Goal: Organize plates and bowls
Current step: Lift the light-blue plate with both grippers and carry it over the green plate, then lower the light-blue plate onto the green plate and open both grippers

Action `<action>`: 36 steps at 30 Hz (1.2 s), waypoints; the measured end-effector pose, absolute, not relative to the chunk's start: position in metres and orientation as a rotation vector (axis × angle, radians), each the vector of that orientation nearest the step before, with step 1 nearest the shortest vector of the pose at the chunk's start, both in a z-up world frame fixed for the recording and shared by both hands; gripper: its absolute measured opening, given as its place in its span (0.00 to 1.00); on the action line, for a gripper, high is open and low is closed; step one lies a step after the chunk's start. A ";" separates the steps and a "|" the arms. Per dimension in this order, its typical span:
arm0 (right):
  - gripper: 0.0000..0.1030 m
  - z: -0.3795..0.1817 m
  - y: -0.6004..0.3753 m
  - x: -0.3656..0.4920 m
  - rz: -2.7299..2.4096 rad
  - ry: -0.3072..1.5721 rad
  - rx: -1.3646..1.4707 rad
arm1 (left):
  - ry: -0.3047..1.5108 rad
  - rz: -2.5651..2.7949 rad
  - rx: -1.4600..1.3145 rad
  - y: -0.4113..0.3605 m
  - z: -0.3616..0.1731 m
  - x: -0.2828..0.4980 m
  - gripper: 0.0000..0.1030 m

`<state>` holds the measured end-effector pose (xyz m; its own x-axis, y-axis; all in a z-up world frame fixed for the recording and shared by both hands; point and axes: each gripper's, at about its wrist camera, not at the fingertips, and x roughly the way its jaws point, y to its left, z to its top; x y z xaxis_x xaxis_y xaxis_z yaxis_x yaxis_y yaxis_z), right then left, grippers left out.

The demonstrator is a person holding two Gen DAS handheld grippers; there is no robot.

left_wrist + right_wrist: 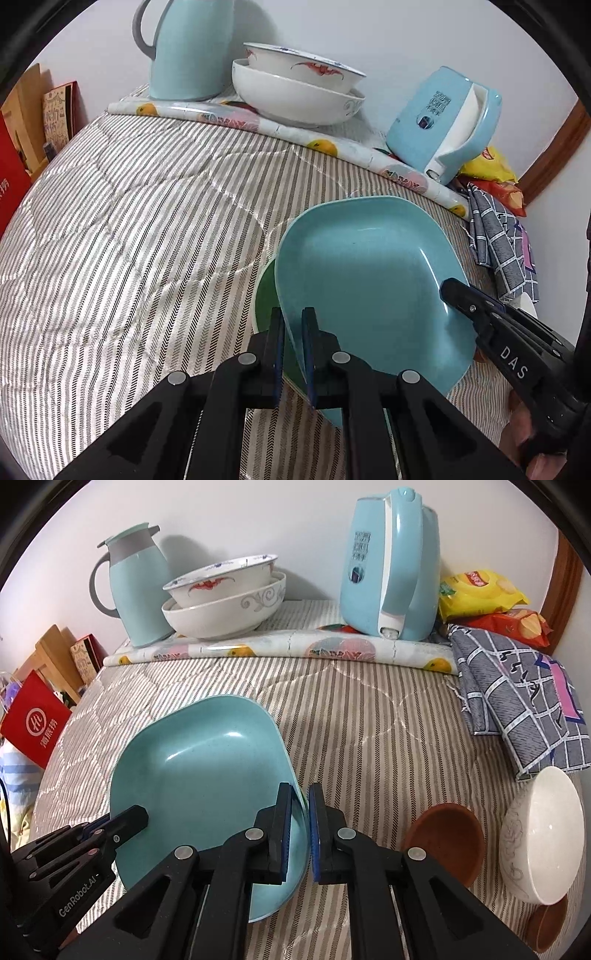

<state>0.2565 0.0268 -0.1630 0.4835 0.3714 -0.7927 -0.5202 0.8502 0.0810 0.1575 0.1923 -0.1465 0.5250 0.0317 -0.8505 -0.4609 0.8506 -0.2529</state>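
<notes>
Squarish teal plate (207,775) tilted above green plate (267,306), rims pinched.

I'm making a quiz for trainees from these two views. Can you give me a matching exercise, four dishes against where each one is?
Dishes:
1. teal plate
2. green plate
3. red-patterned bowl
4. brown bowl

Places:
A. nested in a larger white bowl by the wall
B. on the striped cloth, next to a tilted white bowl
C. rim between the fingers of both grippers, left and right
D. mostly hidden under another plate

Pairs: 1-C, 2-D, 3-A, 4-B
</notes>
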 end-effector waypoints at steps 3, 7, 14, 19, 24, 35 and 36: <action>0.10 -0.165 0.029 0.259 0.549 0.922 -0.190 | 0.982 0.309 -0.478 0.190 -0.147 0.156 0.11; 0.14 -0.165 0.033 0.263 0.548 0.921 -0.206 | 0.984 0.304 -0.483 0.188 -0.147 0.155 0.11; 0.35 -0.155 0.032 0.258 0.547 0.901 -0.211 | 0.995 0.277 -0.500 0.187 -0.147 0.154 0.14; 0.41 -0.145 0.023 0.247 0.532 0.880 -0.210 | 1.000 0.266 -0.520 0.186 -0.145 0.151 0.17; 0.47 -0.137 0.008 0.233 0.521 0.861 -0.202 | 0.998 0.242 -0.537 0.181 -0.139 0.147 0.35; 0.47 -0.136 -0.021 0.214 0.502 0.863 -0.180 | 1.017 0.234 -0.494 0.160 -0.131 0.136 0.61; 0.47 -0.135 -0.023 0.213 0.502 0.862 -0.179 | 1.016 0.233 -0.492 0.159 -0.130 0.135 0.61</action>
